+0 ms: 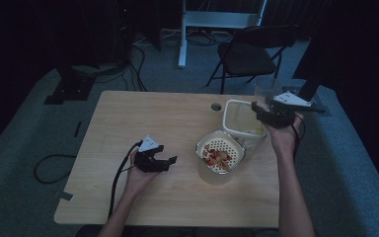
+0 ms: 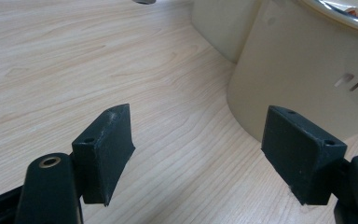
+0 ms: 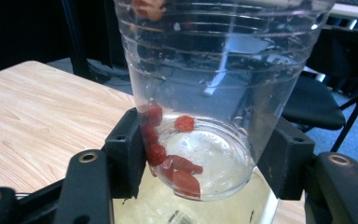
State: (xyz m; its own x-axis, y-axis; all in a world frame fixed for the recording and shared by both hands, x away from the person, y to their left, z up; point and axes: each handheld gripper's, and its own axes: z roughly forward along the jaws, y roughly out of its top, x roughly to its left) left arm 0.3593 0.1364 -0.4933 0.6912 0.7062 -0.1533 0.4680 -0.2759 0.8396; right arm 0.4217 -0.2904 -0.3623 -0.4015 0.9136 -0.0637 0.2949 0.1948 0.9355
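My right gripper [image 1: 257,109] [image 3: 205,156] is shut on a clear plastic cup [image 1: 265,91] [image 3: 214,60], its jaws pressing the cup's sides near the base. A few red berries [image 3: 177,165] cling inside the cup's bottom. The cup hangs over a square cream container [image 1: 227,106] holding yellowish liquid [image 3: 144,210]. In front of it stands a cream bowl [image 1: 201,143] [image 2: 303,74] with a white strainer of red berries [image 1: 217,157]. My left gripper [image 1: 165,163] [image 2: 200,149] rests on the wooden table [image 1: 143,113], open with nothing between its jaws, just left of the bowl.
A round cable hole [image 1: 216,106] sits in the table near the square container. A black folding chair [image 1: 249,52] stands beyond the far edge. The left gripper's cable [image 1: 116,182] trails off the table's front.
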